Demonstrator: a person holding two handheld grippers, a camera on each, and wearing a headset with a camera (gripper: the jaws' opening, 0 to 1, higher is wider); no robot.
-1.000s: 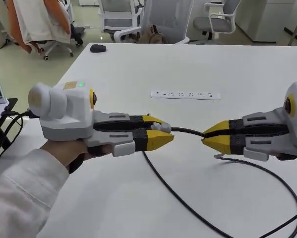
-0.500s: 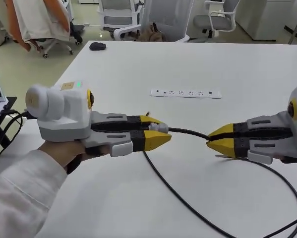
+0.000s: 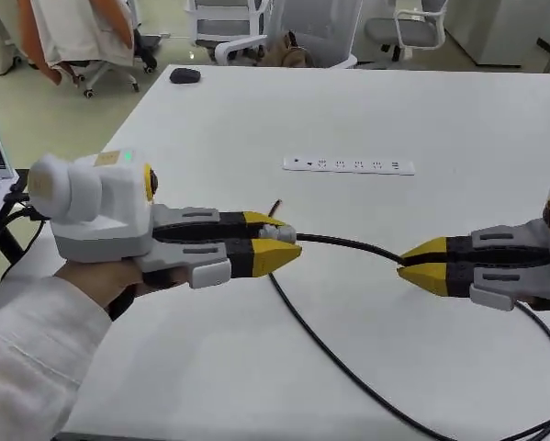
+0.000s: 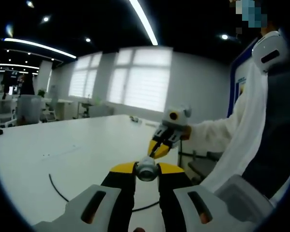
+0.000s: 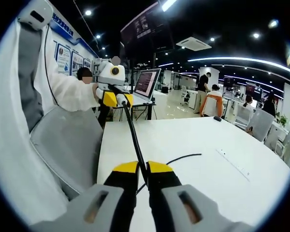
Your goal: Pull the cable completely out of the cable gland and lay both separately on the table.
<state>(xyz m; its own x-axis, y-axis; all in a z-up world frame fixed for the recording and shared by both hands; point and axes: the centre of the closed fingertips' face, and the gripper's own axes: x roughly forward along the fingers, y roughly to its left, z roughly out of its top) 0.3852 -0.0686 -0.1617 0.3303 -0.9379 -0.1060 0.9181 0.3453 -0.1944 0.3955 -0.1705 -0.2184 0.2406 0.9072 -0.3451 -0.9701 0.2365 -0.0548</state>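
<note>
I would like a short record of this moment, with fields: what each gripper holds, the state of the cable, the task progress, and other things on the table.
left gripper: shut on the cable gland
right gripper: shut on the cable
cable: black, stretched between both grippers; the rest loops on the table
progress: cable appears not yet out of the gland; neither laid down
other things: power strip, mouse near the far edge

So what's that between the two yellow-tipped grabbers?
A black cable, seen in the head view: it runs from the cable gland in the left gripper to the right gripper, which is shut on it.
</note>
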